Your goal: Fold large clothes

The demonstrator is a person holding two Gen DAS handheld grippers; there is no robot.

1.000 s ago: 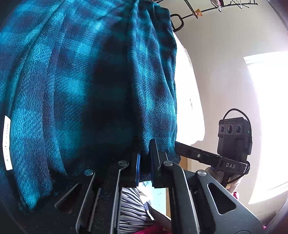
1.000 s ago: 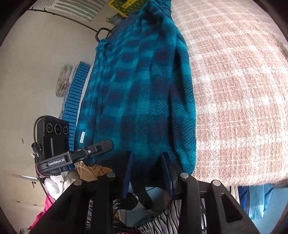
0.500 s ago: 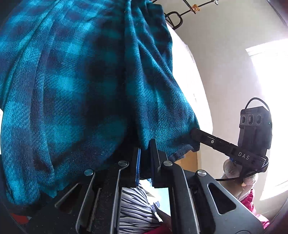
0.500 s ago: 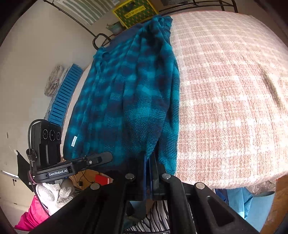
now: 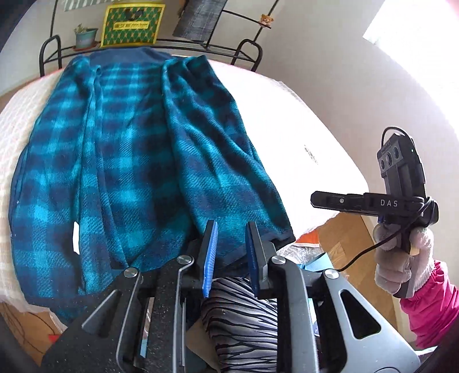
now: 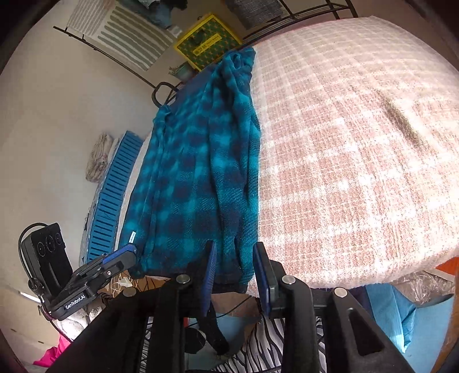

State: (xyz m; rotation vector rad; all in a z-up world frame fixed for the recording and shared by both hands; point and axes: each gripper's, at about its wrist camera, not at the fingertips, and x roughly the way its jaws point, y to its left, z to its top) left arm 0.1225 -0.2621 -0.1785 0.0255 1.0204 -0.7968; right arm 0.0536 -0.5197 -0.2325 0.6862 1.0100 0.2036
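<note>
Both our hand-held grippers have let go of the blanket [image 5: 137,160] and lifted back from it. Left hand-held gripper [image 5: 231,238] and right hand-held gripper [image 6: 233,258] are opening, pinching nothing; blanket lies folded on the bed [image 6: 358,157].

Pink-and-white checked bedspread [image 6: 358,160] covering the bed, spread ahead and right of the right tongs. Black metal rack [image 5: 246,51] at the bed's far end, well beyond the left tongs. Yellow-framed green box [image 5: 132,24] on that rack, small potted plant [image 5: 84,36] just left of it. Little bear figure [image 5: 265,20] clipped to a rack bar, upper right. Blue slatted panel [image 6: 114,195] leaning by the wall, left of the right tongs. Zebra-striped fabric [image 5: 243,324] directly below the left tongs.
</note>
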